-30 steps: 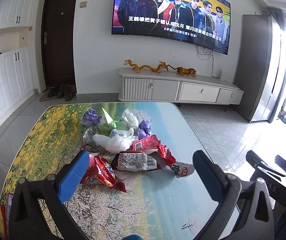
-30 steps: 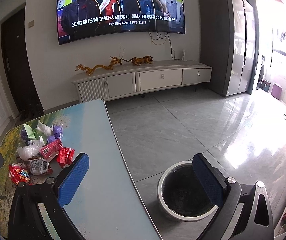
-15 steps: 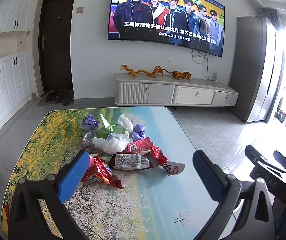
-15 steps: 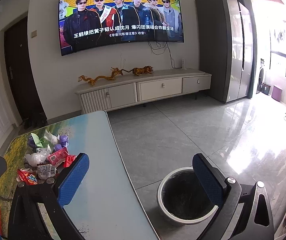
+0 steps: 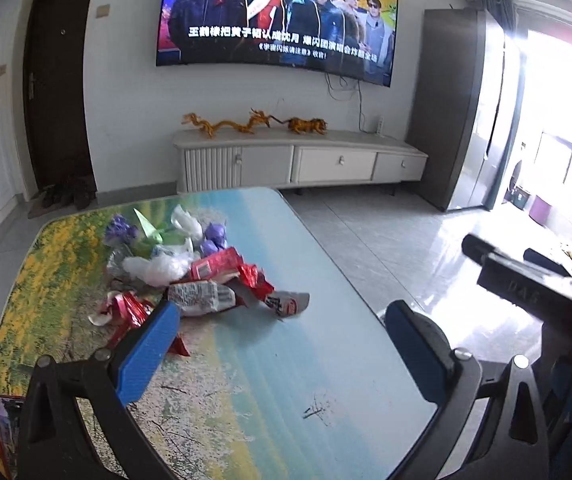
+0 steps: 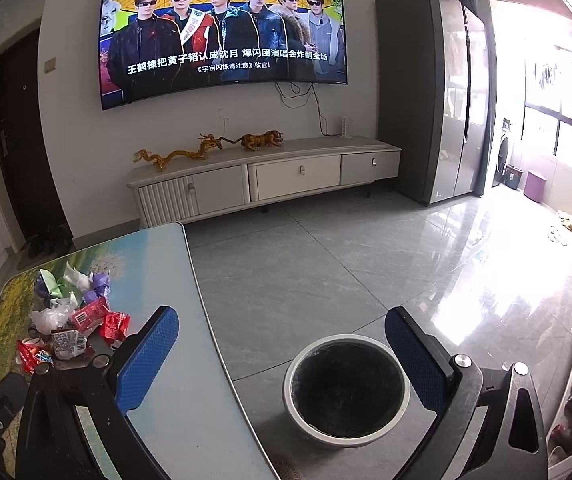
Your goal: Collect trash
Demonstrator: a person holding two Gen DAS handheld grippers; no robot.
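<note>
Blue-padded left gripper (image 5: 282, 344) hung spread and empty over the tabletop (image 5: 286, 380), aimed at the trash pile (image 5: 190, 268) just beyond, presumably to pick a wrapper. Right gripper (image 6: 282, 354), likewise released, faced off the tabletop's edge; only its view showed the bin (image 6: 346, 390) on the floor beside it.

Wall-mounted TV (image 6: 222, 36) above a white cabinet (image 6: 266, 180); grey tiled floor (image 6: 366, 264), bright window (image 6: 566, 80) at right.
</note>
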